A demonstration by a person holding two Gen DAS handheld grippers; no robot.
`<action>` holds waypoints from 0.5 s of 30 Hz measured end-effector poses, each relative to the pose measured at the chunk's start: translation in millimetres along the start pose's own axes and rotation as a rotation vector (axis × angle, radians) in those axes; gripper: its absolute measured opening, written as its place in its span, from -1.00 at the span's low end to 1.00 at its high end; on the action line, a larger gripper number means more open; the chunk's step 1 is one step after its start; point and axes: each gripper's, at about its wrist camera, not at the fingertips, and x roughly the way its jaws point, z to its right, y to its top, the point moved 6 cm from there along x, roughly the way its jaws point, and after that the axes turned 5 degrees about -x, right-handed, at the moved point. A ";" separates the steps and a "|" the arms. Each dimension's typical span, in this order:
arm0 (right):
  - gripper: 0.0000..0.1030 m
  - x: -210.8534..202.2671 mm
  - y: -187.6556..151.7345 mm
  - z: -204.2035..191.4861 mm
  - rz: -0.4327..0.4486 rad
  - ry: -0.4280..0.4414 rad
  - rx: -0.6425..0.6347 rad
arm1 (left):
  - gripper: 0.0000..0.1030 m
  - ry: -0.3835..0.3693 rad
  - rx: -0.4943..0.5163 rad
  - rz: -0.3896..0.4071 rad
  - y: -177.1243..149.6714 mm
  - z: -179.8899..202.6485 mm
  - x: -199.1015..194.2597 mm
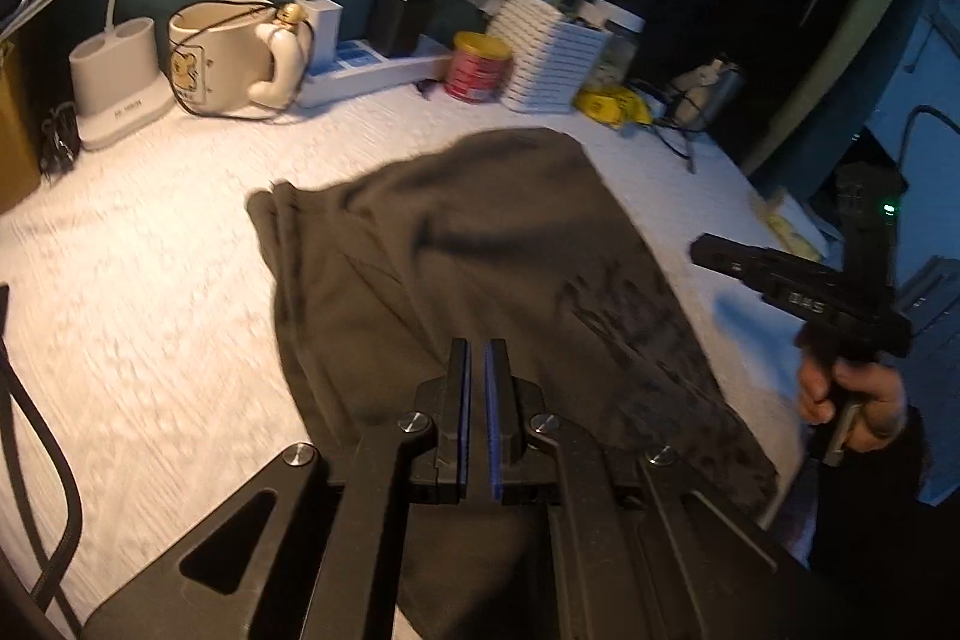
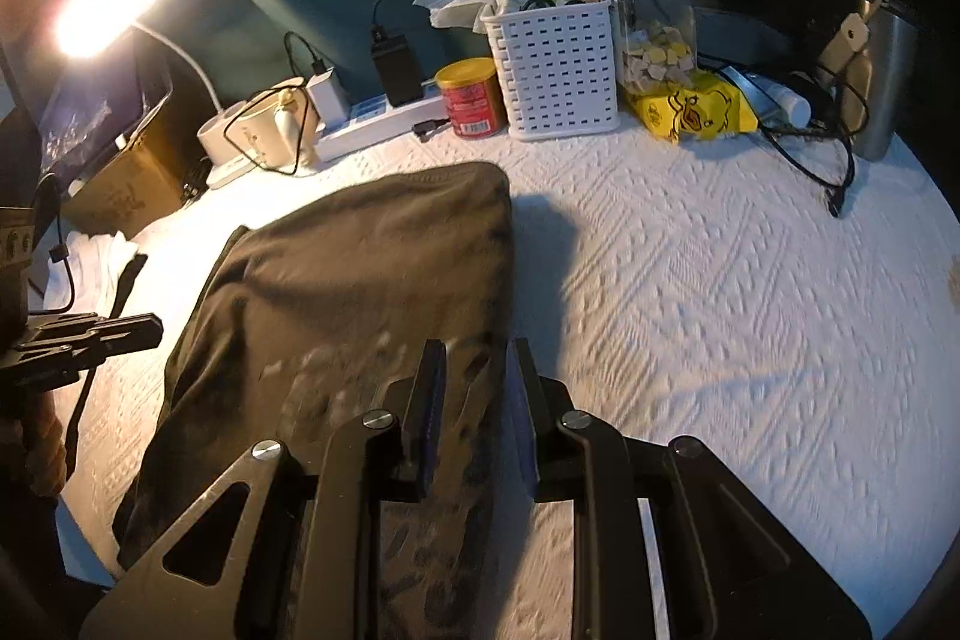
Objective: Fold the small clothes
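Lying flat on the white textured tabletop [image 2: 720, 280], the dark olive cotton garment [image 1: 468, 250] wants matched corner grips: left gripper [image 1: 478, 358] pinched together empty, right gripper [image 2: 474, 358] slightly parted, holding nothing

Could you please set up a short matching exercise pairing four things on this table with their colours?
Things:
1. folded garment
2. round tin
3. slotted basket
4. duck-print packet

Colours:
A. white
B. yellow
C. dark olive-brown
D. red with a yellow lid

Pairs: 1-C, 2-D, 3-A, 4-B
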 end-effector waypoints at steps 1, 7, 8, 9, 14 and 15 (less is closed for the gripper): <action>-0.56 -2.0 -3.5 -0.9 -0.001 0.000 0.002 | -0.93 -0.006 0.003 -0.005 -5.6 3.8 -2.0; -0.56 -12.9 -27.2 -10.5 -0.009 -0.001 0.016 | -0.93 -0.061 -0.001 -0.056 -37.0 17.3 -3.2; -0.56 -14.5 -30.4 -11.9 -0.011 -0.002 0.015 | -0.92 -0.066 0.004 -0.066 -42.2 19.8 -2.7; -0.56 -15.6 -32.8 -13.1 -0.012 -0.002 0.013 | -0.92 -0.066 0.009 -0.073 -46.3 21.4 -2.3; -0.56 -25.2 -48.8 -19.4 -0.011 -0.017 0.001 | -0.92 -0.043 0.008 -0.098 -64.8 22.8 0.2; -0.56 -25.8 -51.1 -19.9 -0.013 -0.018 0.003 | -0.92 -0.035 0.010 -0.099 -67.4 23.3 0.1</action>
